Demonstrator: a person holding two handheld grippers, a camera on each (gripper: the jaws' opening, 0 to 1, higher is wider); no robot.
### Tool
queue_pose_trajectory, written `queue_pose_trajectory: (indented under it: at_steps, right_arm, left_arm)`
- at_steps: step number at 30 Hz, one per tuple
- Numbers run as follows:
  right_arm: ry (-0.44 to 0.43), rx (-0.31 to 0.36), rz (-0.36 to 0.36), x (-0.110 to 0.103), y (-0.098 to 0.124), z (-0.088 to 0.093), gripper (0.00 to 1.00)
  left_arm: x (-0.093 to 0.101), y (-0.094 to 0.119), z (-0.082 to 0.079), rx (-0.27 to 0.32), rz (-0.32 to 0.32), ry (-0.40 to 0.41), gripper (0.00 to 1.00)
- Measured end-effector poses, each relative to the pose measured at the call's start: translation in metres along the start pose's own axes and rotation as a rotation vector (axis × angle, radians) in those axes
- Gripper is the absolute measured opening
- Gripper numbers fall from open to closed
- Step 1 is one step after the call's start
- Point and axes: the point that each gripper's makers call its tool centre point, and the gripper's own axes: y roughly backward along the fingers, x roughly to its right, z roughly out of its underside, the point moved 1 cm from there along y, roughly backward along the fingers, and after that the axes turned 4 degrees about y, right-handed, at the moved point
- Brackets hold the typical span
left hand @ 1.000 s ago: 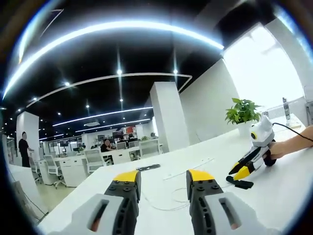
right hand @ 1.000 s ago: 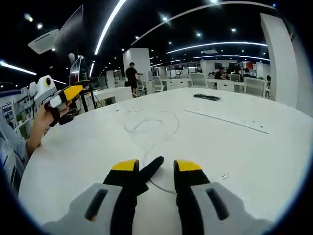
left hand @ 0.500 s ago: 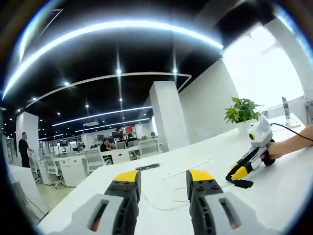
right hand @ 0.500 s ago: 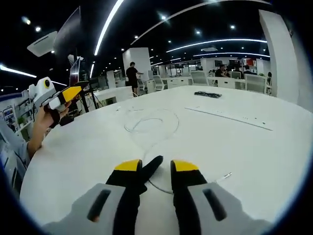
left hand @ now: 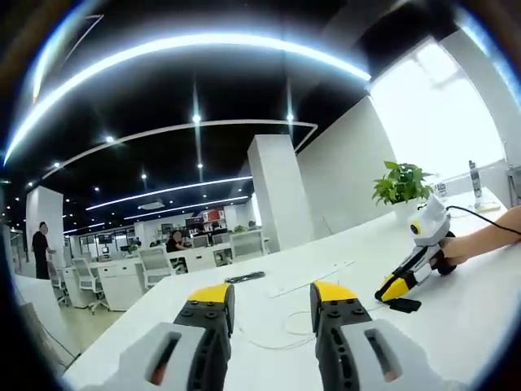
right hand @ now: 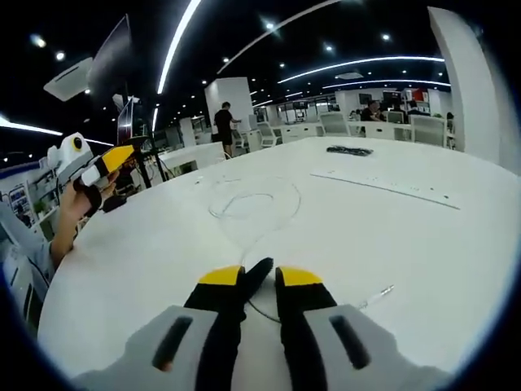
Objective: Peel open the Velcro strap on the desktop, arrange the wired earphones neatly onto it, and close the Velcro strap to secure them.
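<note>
**Right jaws closing on the strap tab — time to peel**

Big white desktop first, broad and mostly bare. On it, out past the near gripper, wired earphones lying in a loose open loop, cable trailing back toward the yellow tips, plug end off to one side. Closer in, right gripper down low at the surface, jaws nearly together with the black Velcro strap poking up between them; a firm pinch or a mere touch, impossible to say from here. Over in the left gripper view, same strap a small dark patch just under the right gripper's tip. Left gripper held well clear, jaws wide apart, nothing in them.

For a clean peel: bite only the free flap, not both layers. Then lift slowly. Best to bring the idle left down to pin the strap's base, otherwise likely to lift whole.
</note>
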Motion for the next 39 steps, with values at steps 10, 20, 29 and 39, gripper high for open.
queue_pose_trajectory:
  at_steps: [10,20,29,39]
  right_arm:
    - [0.006,-0.005,-0.011,-0.002,-0.002,0.0,0.12]
    - [0.009,0.001,-0.02,-0.004,0.0,-0.001,0.07]
    - [-0.019,0.017,-0.032,-0.007,0.003,-0.004,0.05]
    - [-0.09,0.042,-0.051,-0.012,0.009,-0.006,0.03]
  left_arm:
    - [0.0,0.0,0.001,-0.005,0.001,-0.001,0.41]
    - [-0.001,0.0,0.002,-0.009,0.0,-0.004,0.41]
    - [0.0,0.001,0.001,-0.009,-0.002,-0.003,0.41]
    - [-0.002,0.001,0.001,-0.009,-0.008,-0.004,0.41]
